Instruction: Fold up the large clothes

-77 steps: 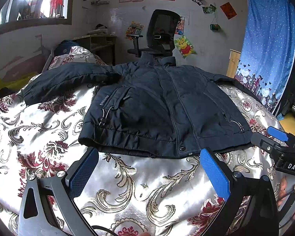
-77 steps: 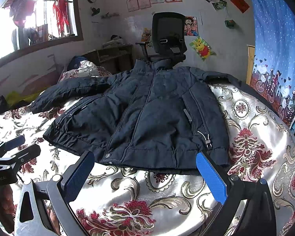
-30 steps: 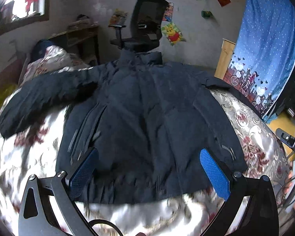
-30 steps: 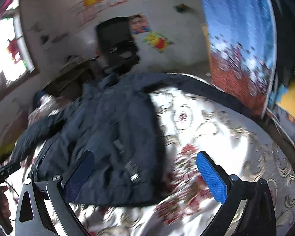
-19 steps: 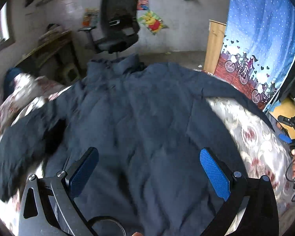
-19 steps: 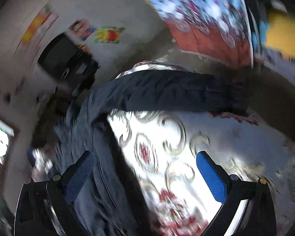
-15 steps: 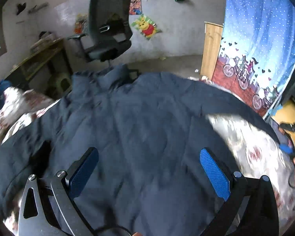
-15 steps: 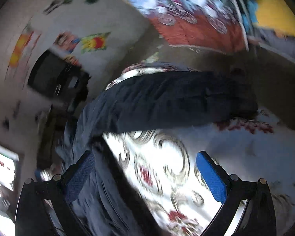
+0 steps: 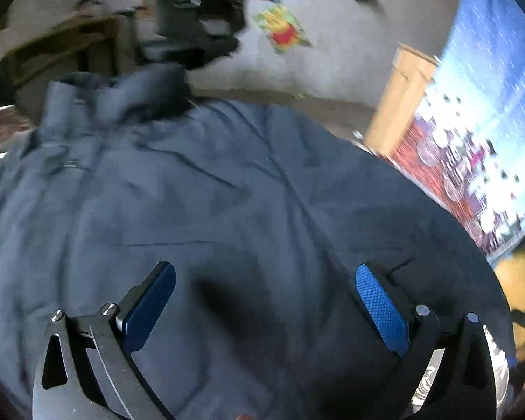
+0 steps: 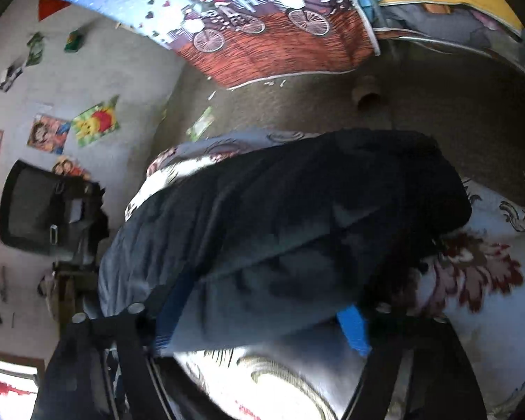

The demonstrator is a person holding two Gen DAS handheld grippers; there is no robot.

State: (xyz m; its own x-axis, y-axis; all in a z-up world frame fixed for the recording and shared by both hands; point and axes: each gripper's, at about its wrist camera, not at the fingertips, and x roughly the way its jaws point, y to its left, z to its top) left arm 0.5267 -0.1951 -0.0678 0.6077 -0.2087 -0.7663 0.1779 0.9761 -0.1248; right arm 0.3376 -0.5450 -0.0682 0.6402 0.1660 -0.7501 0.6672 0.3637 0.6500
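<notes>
Left wrist view: the left hand-held gripper (image 9: 262,301) hovers with jaws wide apart over the dark jacket (image 9: 227,210), gripping nothing. Right wrist view: the right hand-held gripper (image 10: 259,318) has just been closing, the jacket's sleeve (image 10: 297,217) between its jaws near the bed's (image 10: 490,315) edge; whether the pads press it, I cannot tell.

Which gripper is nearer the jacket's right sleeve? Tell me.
Right. The right gripper has been closing with the jacket sleeve between its fingers. The left gripper, jaws open, hovers over the jacket chest, away from that sleeve.
</notes>
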